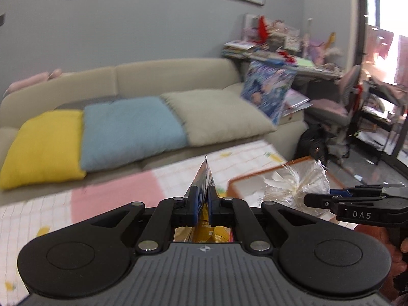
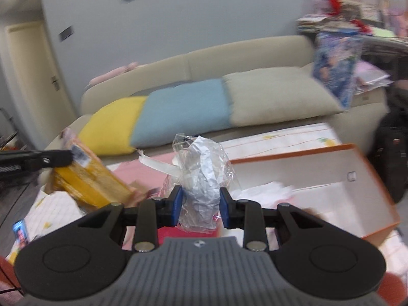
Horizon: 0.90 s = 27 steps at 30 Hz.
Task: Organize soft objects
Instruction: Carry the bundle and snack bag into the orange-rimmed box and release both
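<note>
Left gripper [image 1: 202, 200]: jaws nearly together, clamped on the thin edge of a yellow packet [image 1: 204, 178]. The edge rises as a narrow pointed fin between the blue pads; the yellow body hangs below the jaws, partly hidden by the gripper. In the right wrist view the same packet [image 2: 89, 181] appears as a flat, crinkled, yellow-orange bag with a small printed label near its upper end, tilted, and held by the left gripper [image 2: 67, 156] at the left edge.

Right gripper [image 2: 201, 204]: jaws partly apart, clamped on a bundle of clear plastic wrap [image 2: 201, 176]. The bundle fills the gap between the pads and stands above them; it is crumpled, transparent with grey-white creases, and a white strip trails from it toward the left. In the left wrist view the bundle [image 1: 297, 186] sits at the tip of the right gripper [image 1: 309, 200], just in front of an open box [image 1: 255, 186].

Background: the box [image 2: 318, 178], white inside with an orange rim, lies on a pink-and-white mat [image 1: 107, 199] before a beige sofa [image 1: 165, 76] that carries a yellow cushion [image 1: 40, 150], a blue cushion [image 1: 130, 130] and a grey cushion [image 1: 219, 114] side by side. Both views are blurred.
</note>
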Tool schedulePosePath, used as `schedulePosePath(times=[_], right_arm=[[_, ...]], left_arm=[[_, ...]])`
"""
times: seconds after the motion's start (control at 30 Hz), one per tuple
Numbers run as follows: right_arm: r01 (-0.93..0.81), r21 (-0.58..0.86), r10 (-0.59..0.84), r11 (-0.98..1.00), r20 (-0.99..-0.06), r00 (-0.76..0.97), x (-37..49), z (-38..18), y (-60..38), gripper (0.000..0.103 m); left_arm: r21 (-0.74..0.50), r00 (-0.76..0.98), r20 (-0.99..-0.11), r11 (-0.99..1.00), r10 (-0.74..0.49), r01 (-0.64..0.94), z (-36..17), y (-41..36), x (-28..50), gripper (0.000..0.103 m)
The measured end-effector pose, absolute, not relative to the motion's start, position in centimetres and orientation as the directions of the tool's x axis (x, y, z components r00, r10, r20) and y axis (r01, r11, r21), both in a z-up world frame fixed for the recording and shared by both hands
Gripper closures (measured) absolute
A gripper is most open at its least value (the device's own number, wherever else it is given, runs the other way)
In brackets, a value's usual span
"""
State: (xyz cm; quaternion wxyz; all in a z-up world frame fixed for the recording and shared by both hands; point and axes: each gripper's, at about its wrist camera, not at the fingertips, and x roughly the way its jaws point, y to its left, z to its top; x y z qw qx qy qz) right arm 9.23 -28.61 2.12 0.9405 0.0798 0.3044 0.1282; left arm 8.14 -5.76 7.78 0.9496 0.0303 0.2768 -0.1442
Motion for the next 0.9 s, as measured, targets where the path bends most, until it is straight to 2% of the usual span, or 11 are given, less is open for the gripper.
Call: schedulePosePath(times=[0.27,0.5,0.83,0.9], right_arm=[[0.007,0.179,0.1,0.984,-0.579,0.81,10.7,2.2,-35.2,0.073],[0.094,0.159,0.025,0.983,-0.618,0.786,12.4,0.6,-38.8,0.073],[0.148,0.078,-0.044,0.986,-0.735,0.677,18.2,-3.9,-42.0,0.073],[0.158,0.097,-0.029,0.983,-0.761,0.648,19.3,-4.8,-42.5,0.073]], left_arm=[[-0.015,0.778,-0.489,0.895,-0.395,0.446,8.6,-12.2,11.9,0.097],[-0.014,0.697,-0.542,0.834,-0.469,0.551,6.0,-18.2,15.5,0.097],[-0.046,0.607,-0.646,0.817,-0.463,0.575,0.5,-24.3,21.6,0.097],[-0.069,0.592,-0.659,0.821,-0.464,0.567,-0.5,-24.8,22.7,0.097]])
